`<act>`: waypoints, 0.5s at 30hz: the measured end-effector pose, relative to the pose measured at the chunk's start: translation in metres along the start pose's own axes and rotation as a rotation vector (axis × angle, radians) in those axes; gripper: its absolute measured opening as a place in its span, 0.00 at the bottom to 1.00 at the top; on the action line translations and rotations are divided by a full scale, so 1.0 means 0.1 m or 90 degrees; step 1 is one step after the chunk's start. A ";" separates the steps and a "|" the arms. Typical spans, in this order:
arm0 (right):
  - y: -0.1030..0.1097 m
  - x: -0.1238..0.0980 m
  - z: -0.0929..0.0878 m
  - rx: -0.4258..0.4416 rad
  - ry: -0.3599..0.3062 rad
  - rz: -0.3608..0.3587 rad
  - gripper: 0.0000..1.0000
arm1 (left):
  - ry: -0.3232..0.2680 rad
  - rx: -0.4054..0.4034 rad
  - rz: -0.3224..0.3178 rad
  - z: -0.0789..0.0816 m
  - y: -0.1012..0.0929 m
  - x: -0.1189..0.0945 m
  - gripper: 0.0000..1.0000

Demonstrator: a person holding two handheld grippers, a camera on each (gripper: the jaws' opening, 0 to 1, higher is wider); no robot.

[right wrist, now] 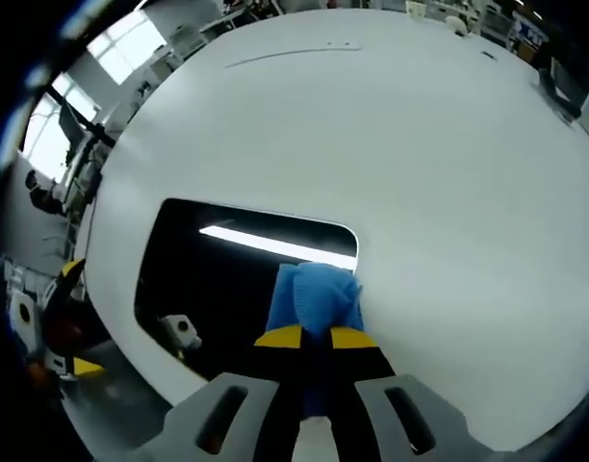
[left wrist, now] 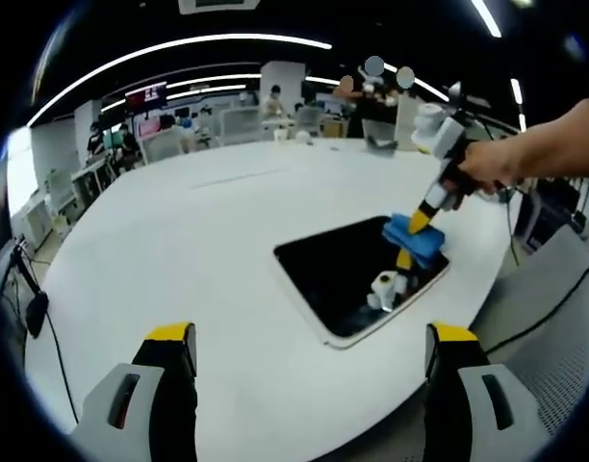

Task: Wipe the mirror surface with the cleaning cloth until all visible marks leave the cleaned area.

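One dark rectangular white-framed mirror (left wrist: 357, 274) lies flat on the white round surface (left wrist: 198, 231), long axis diagonal in the left gripper view. One blue cleaning cloth (right wrist: 314, 298) is pinched against it by the right tool (right wrist: 315, 337); the left tool (left wrist: 309, 345) is spread.

Mirror (left wrist: 357, 274) lying flat on the table (left wrist: 179, 241) near its edge, cleaning cloth (left wrist: 415, 239) resting on the mirror's far corner in the left gripper view, right gripper (left wrist: 424, 219) pressing down on the cloth, left gripper (left wrist: 309, 342) hovering apart over the table's near edge, desks standing behind the table.
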State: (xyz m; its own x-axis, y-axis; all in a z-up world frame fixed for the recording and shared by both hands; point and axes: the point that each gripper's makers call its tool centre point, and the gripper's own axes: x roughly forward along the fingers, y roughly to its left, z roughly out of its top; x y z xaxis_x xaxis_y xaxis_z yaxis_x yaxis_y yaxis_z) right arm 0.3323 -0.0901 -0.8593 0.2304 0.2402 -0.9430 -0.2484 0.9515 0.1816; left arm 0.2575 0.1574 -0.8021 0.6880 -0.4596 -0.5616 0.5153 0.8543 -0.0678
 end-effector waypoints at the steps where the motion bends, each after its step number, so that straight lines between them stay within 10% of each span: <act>1: 0.00 0.00 0.00 -0.002 0.000 -0.001 0.02 | 0.000 0.000 -0.003 0.00 -0.01 0.00 0.99; 15: 0.07 -0.03 -0.11 -0.016 0.009 -0.008 0.02 | 0.007 -0.002 -0.005 -0.02 0.00 0.01 0.99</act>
State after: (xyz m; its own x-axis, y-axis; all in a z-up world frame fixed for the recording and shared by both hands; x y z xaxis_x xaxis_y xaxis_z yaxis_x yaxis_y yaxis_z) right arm 0.3201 -0.0865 -0.8586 0.2210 0.2257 -0.9488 -0.2689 0.9492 0.1631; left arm 0.2569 0.1572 -0.8046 0.6784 -0.4641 -0.5696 0.5196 0.8511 -0.0746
